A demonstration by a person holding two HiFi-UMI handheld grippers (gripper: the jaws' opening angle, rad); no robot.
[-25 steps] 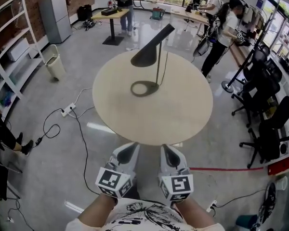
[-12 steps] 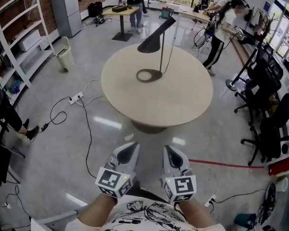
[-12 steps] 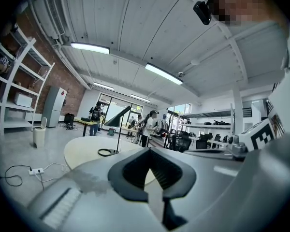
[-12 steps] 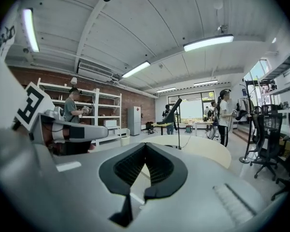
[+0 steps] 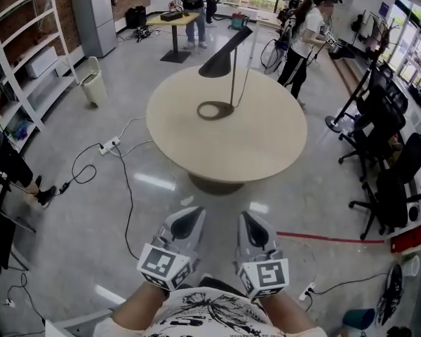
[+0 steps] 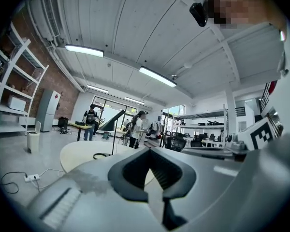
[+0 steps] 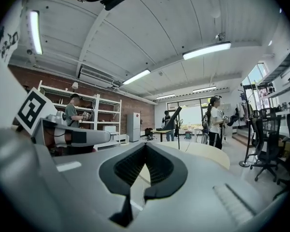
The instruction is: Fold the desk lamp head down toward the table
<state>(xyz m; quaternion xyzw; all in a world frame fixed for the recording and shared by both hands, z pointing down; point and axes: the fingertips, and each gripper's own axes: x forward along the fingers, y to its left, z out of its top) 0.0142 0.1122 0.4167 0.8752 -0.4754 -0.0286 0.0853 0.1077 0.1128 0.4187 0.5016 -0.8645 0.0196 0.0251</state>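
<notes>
Both grippers are held low and close to the person's body, over the grey floor and well short of the round table [image 5: 266, 149].

Left gripper [image 5: 188, 217]: in its own view [image 6: 150, 150] the jaws are seen closed, tips together, with nothing caught between them. Only floor and table edge are seen through the opening behind the pads.

Right gripper [image 5: 248, 220]: the same is noted in its view [image 7: 144, 146]. The jaws are brought together at the tips and nothing is held.

The two grippers are set side by side, near each other but not touching, and both are pointed toward the table.

The desk lamp [image 5: 221, 59] is found on the far half of the table, well apart from both grippers. Its ring base [image 5: 215, 110] is laid flat on the tabletop and the thin pole is stood upright from the ring's right side. The dark cone head is carried at the top of the pole, slanted, with its wide end lower and to the left. The lamp is also picked out small in the left gripper view [image 6: 112, 121] and in the right gripper view [image 7: 173, 116].

A power strip [image 5: 107, 146] with cables is seen on the floor left of the table. A person in a white top [image 5: 303, 37] is noted beyond the table, and office chairs [image 5: 396, 181] at right.
</notes>
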